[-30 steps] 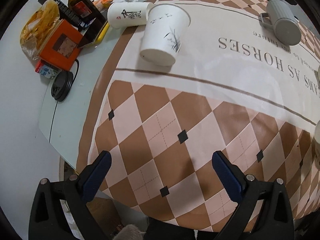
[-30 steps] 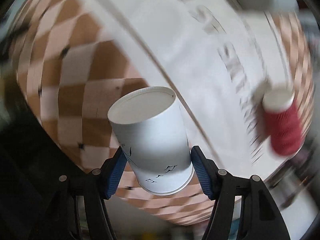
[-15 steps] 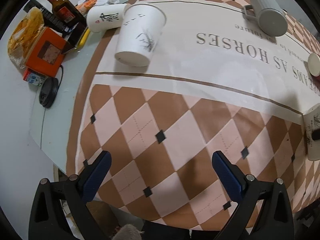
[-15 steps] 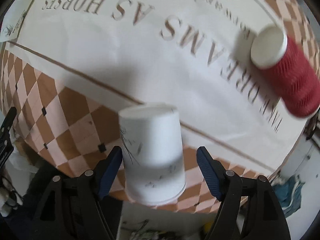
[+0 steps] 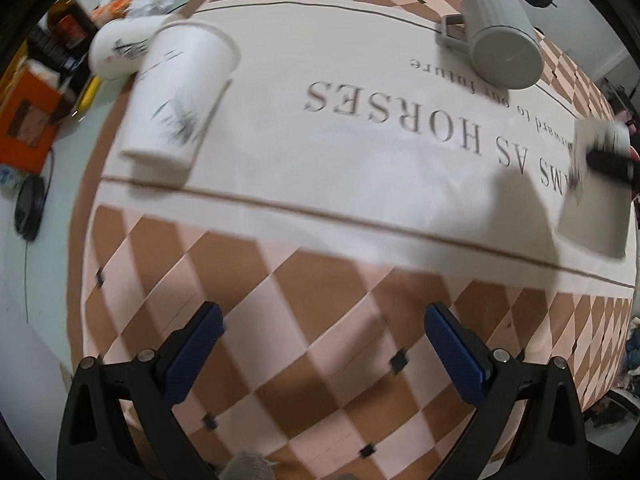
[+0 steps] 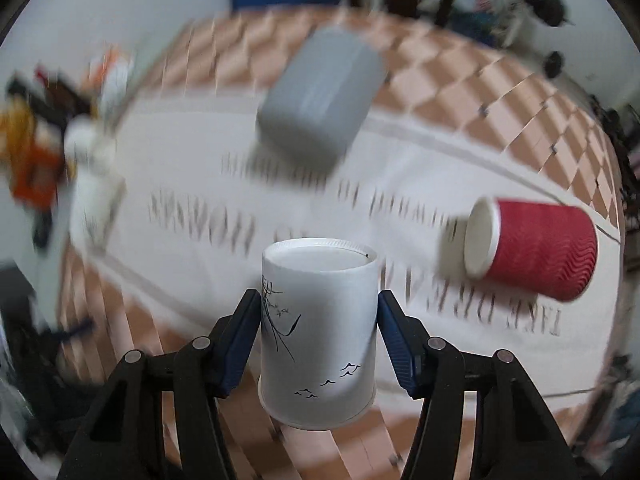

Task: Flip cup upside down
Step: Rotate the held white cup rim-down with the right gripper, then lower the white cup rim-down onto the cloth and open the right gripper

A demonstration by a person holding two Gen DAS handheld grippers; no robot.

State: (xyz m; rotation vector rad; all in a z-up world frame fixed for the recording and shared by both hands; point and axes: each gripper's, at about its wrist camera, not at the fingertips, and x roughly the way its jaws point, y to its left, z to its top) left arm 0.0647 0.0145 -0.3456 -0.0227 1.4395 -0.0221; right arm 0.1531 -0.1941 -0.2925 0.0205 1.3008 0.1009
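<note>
My right gripper is shut on a white paper cup with ink drawings, held upside down with its base up, over the table's near edge. The cup also shows blurred at the right edge of the left wrist view. My left gripper is open and empty above the checkered tablecloth. A second white paper cup stands upside down at the far left of the cloth.
A grey mug stands upside down at the far side, seen also in the right wrist view. A red ribbed paper cup lies on its side to the right. A bottle, orange box and clutter sit at the left.
The right gripper has swung round with the cup, closing tightly on it and carrying it base up. The left gripper has moved closer over the cloth, still open.
</note>
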